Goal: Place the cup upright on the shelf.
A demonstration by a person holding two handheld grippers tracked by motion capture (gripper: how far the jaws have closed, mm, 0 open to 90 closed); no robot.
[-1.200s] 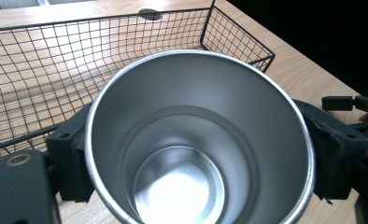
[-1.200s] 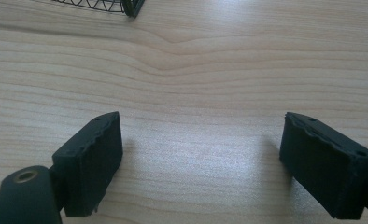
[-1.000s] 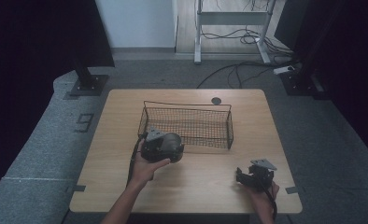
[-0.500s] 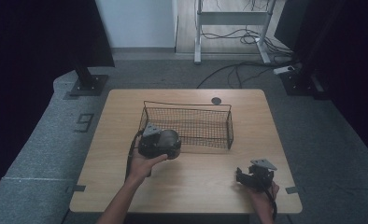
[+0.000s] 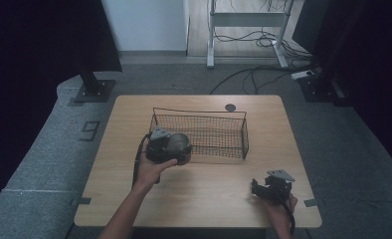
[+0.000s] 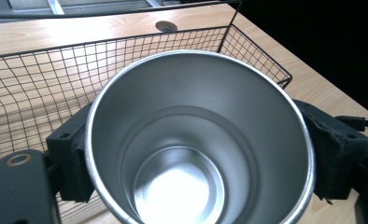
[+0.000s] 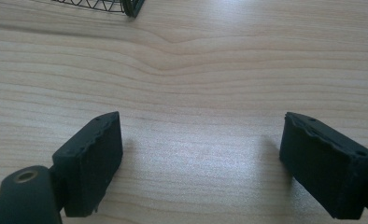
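Nearest edge of the table (image 5: pixel 204 199): the person's right hand (image 5: pixel 279 209) holds the right gripper (image 5: pixel 263 188) low over bare wood, near the front right corner. Jaws spread wide, nothing between them. In the right gripper view both black pads (image 7: pixel 91 161) sit just above the wood grain, with only bare table in the gap.

Further in, left of centre: left hand (image 5: pixel 151 167) holds the left gripper (image 5: pixel 166 147). It's clamped on a steel cup (image 5: pixel 178 147). The left gripper view looks straight down into the cup (image 6: pixel 198 140): open mouth facing the camera, shiny inside, empty, one black pad (image 6: pixel 72 158) pressed to the outer wall on each side. From the high view the cup is off the tabletop, right at the front left corner of the wire basket (image 5: pixel 204 134). Can't tell whether it touches the wire. A black cable (image 5: pixel 136 162) hangs from the gripper past the wrist.

Behind the cup: the basket is black mesh, rectangular, mid-table, long side facing the person. Through the mesh in the left gripper view the basket floor (image 6: pixel 28 107) is just wire over wood, nothing lying in it there.

Beyond the basket: a small round grommet hole (image 5: pixel 230 107) in the tabletop near the far edge. The two grippers are well apart, left at the basket, right near the front edge.
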